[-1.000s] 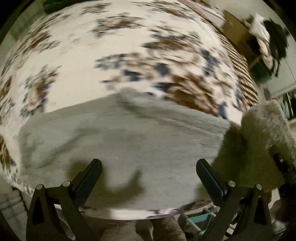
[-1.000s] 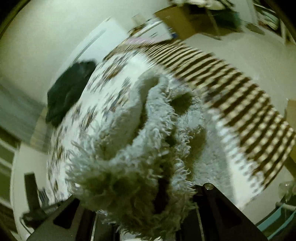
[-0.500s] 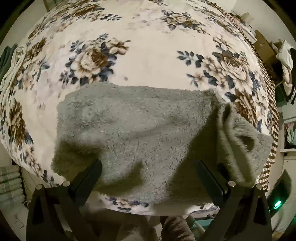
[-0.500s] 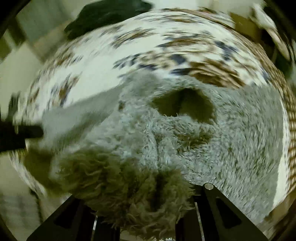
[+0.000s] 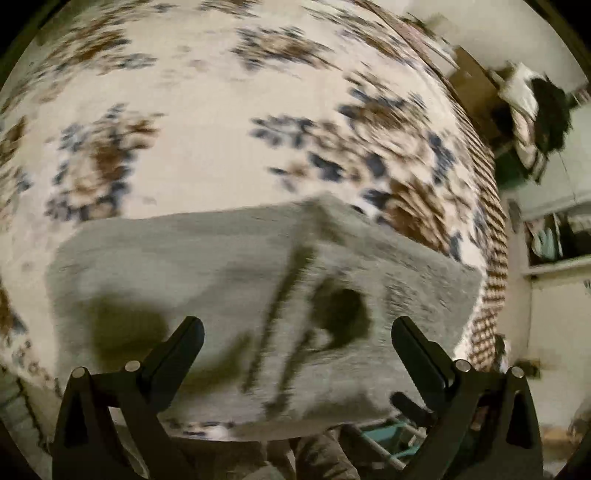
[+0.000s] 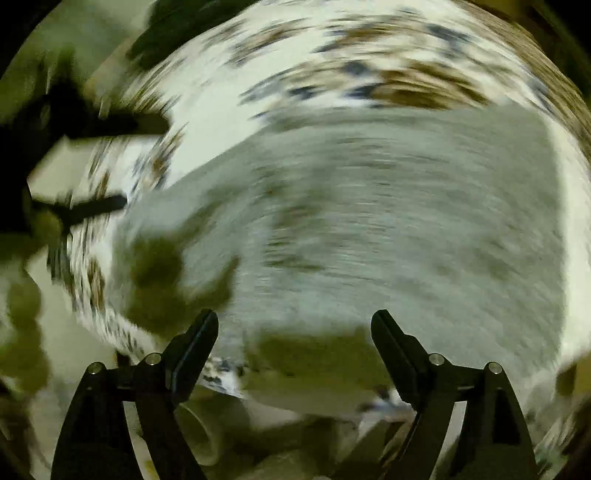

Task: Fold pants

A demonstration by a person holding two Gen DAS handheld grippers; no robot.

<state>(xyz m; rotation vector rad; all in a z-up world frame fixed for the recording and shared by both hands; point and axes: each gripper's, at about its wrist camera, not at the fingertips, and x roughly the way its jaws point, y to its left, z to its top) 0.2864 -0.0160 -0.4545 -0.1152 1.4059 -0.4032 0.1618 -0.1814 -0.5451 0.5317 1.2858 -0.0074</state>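
Note:
The grey fleece pants (image 5: 229, 288) lie folded flat on the floral bedspread (image 5: 221, 140), near the bed's front edge. They also fill the right wrist view (image 6: 388, 229). My left gripper (image 5: 295, 332) is open and empty, just above the pants' near edge. My right gripper (image 6: 295, 325) is open and empty, also above the near edge. Both views are motion-blurred. The left gripper shows as a dark shape at the left of the right wrist view (image 6: 92, 206).
The bedspread (image 6: 295, 55) has a brown striped border (image 5: 487, 221) at the right. A dark garment (image 6: 177, 22) lies at the bed's far side. Shelves and hanging clothes (image 5: 535, 110) stand to the right of the bed.
My right gripper has opened and let go of the pants, which now lie flat on the bed. Both grippers have pulled back toward the bed's front edge.

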